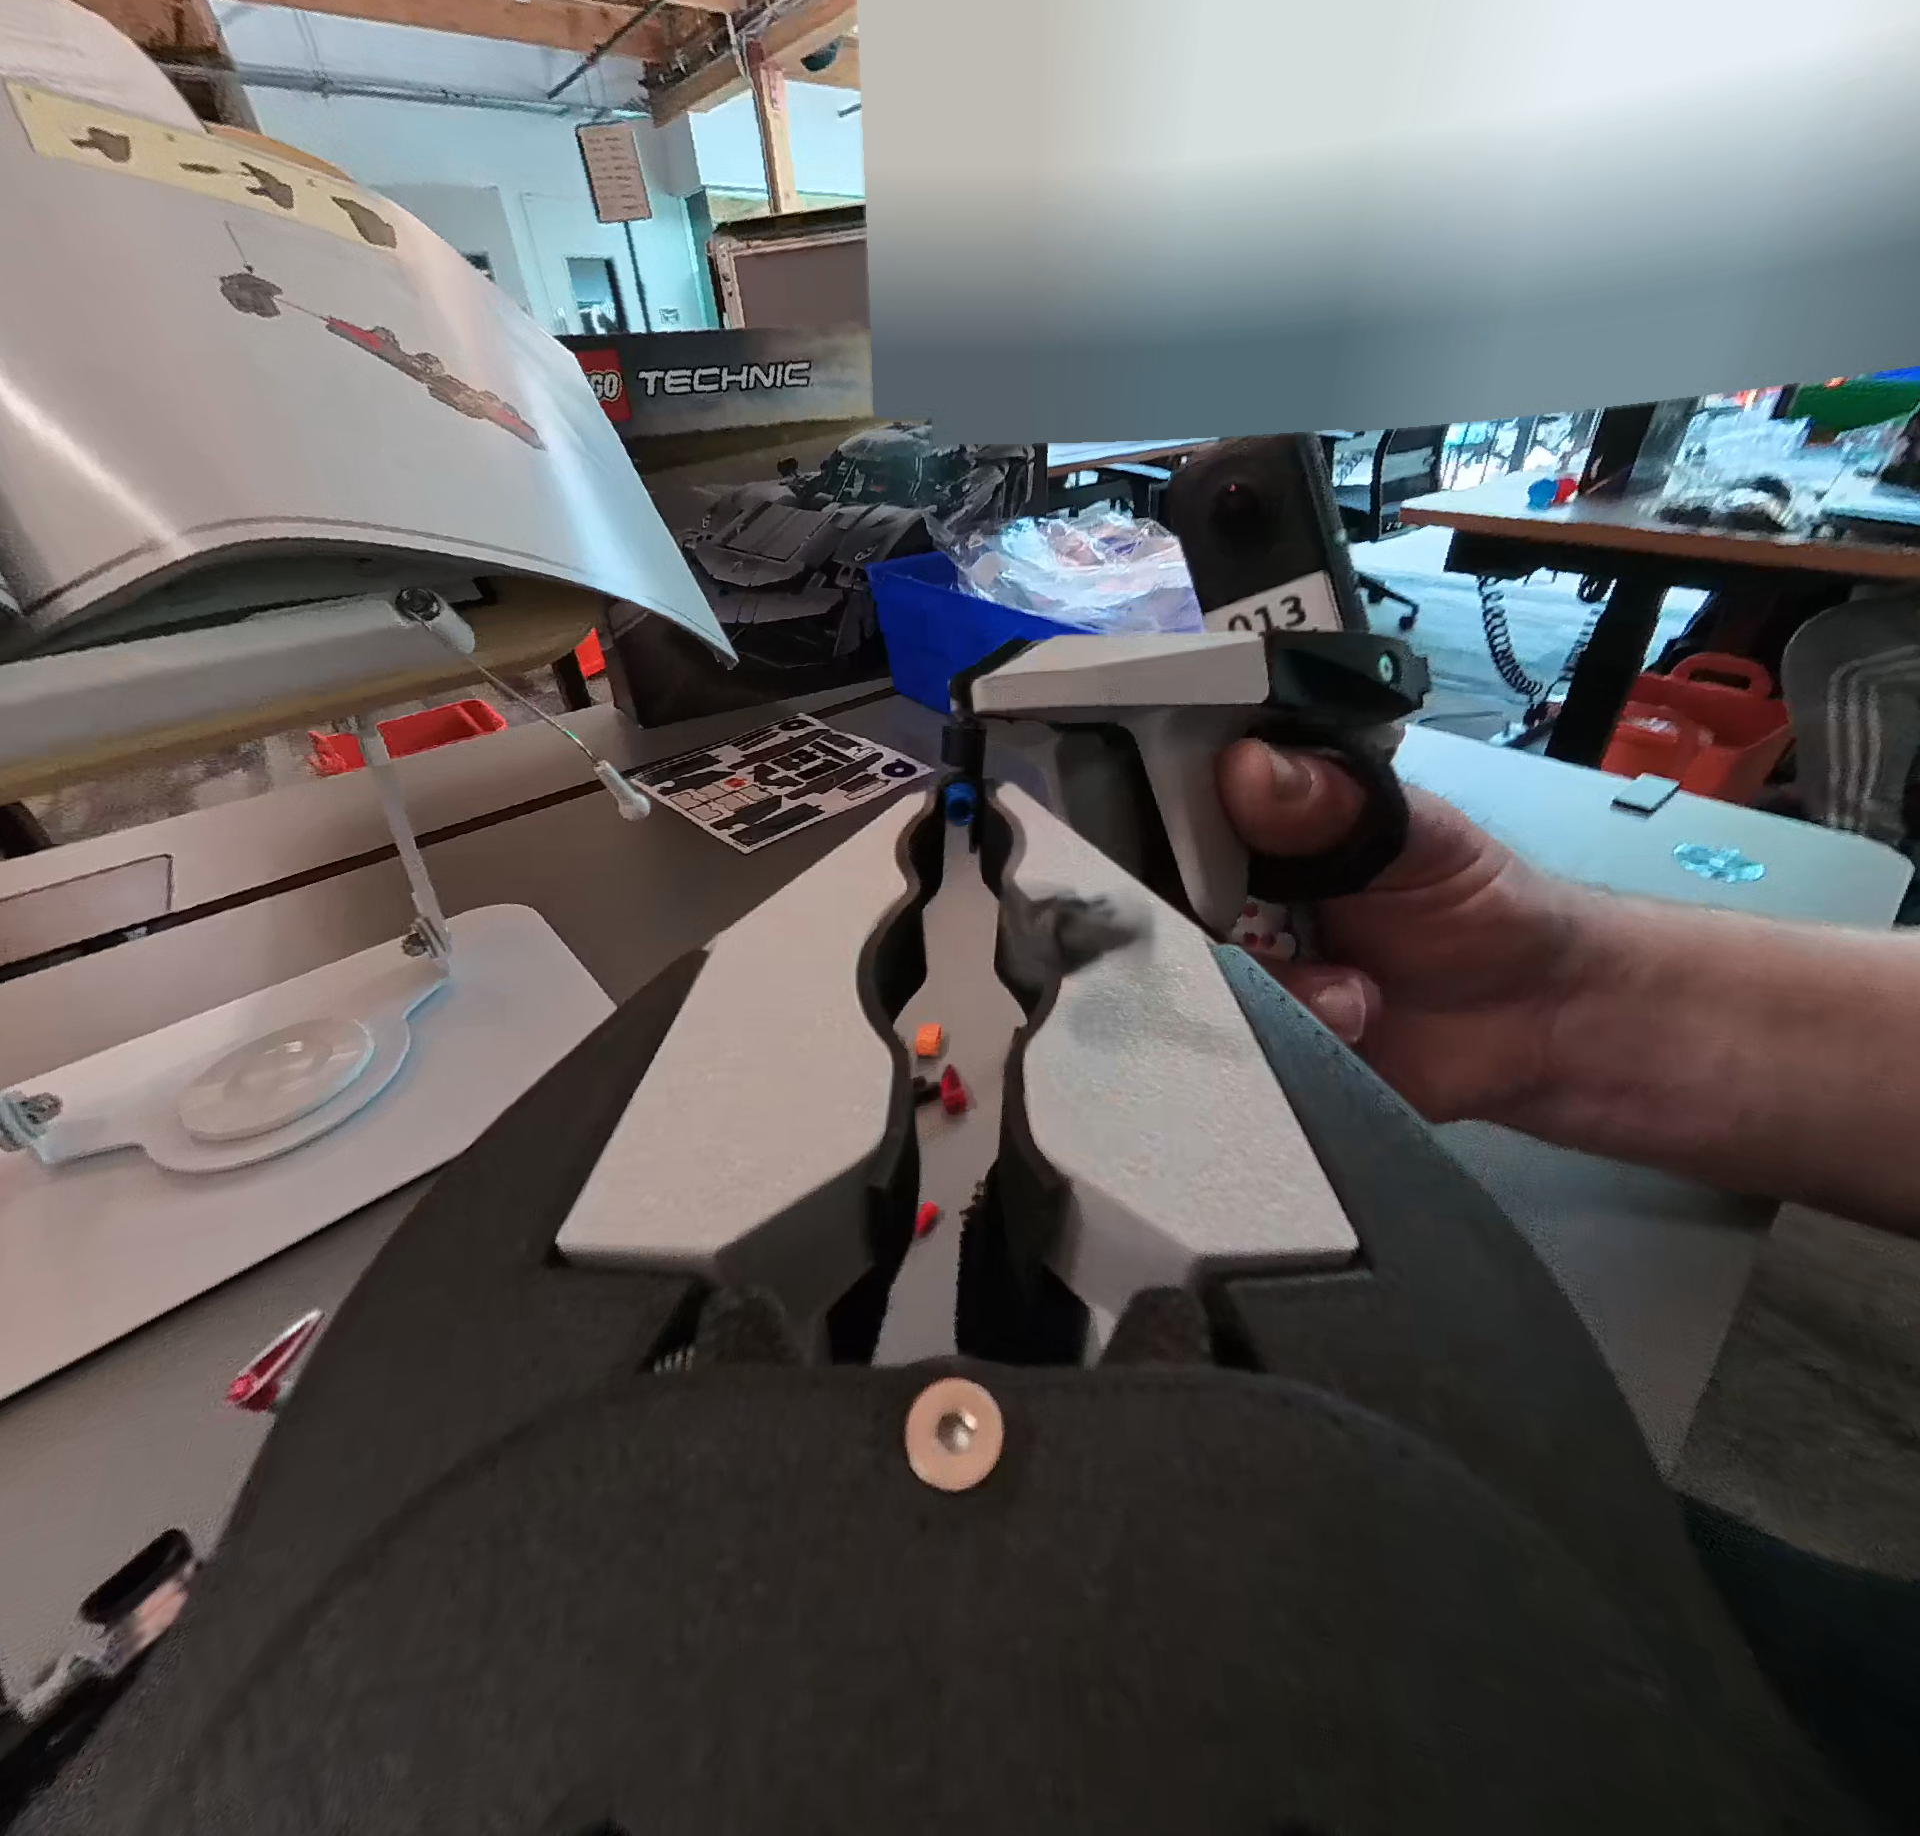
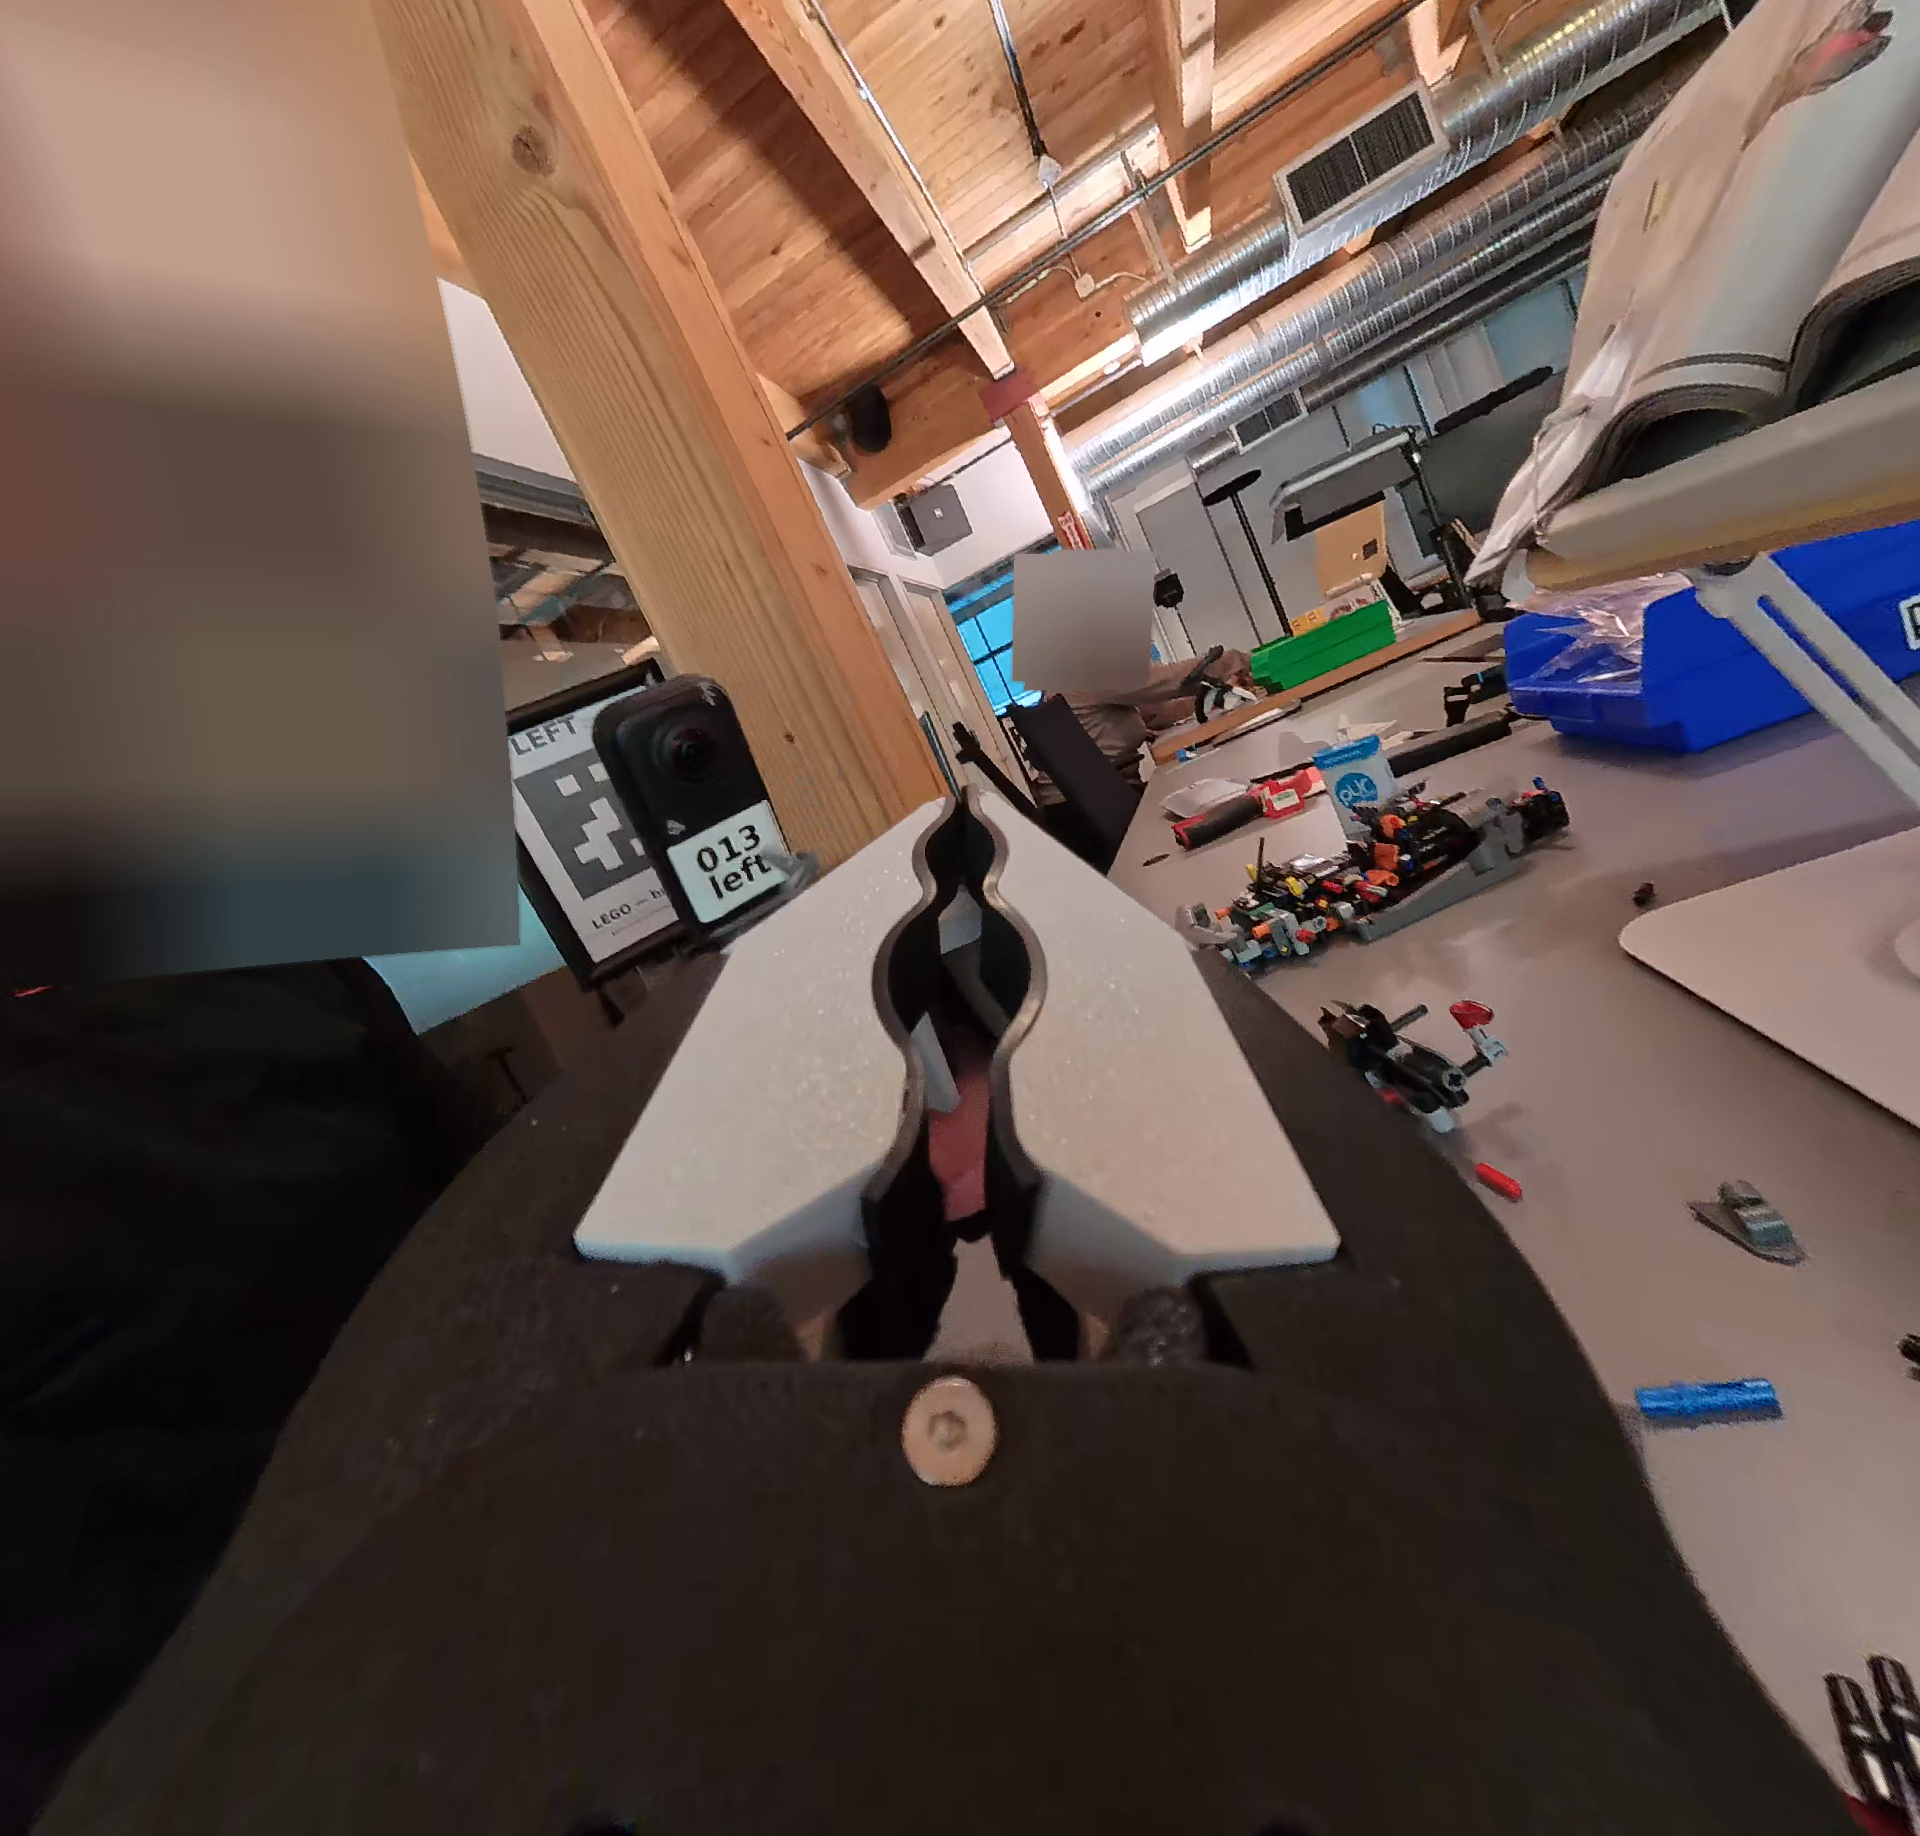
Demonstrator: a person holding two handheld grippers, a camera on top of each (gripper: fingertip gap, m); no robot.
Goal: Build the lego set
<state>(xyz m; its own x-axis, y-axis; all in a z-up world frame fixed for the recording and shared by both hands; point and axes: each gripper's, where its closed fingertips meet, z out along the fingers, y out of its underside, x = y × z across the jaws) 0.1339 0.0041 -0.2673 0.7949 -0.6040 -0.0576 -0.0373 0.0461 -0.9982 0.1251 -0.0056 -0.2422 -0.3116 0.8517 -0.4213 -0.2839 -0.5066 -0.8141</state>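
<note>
the left gripper [image 1: 961, 815] is nearly closed on a blue pin [image 1: 958, 801], its axis upright, met from above by the right gripper [image 1: 961, 716], also closed on it.

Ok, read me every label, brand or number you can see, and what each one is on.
I can't quote writing; here is what carries it.
Set box: brand strip, legible.
White sticker on the black camera: legible.
Black-and-white marker card: legible.
Blue-and-white carton: logo, legible.
Sticker sheet: too small.
Hanging sign: blurred.
</note>
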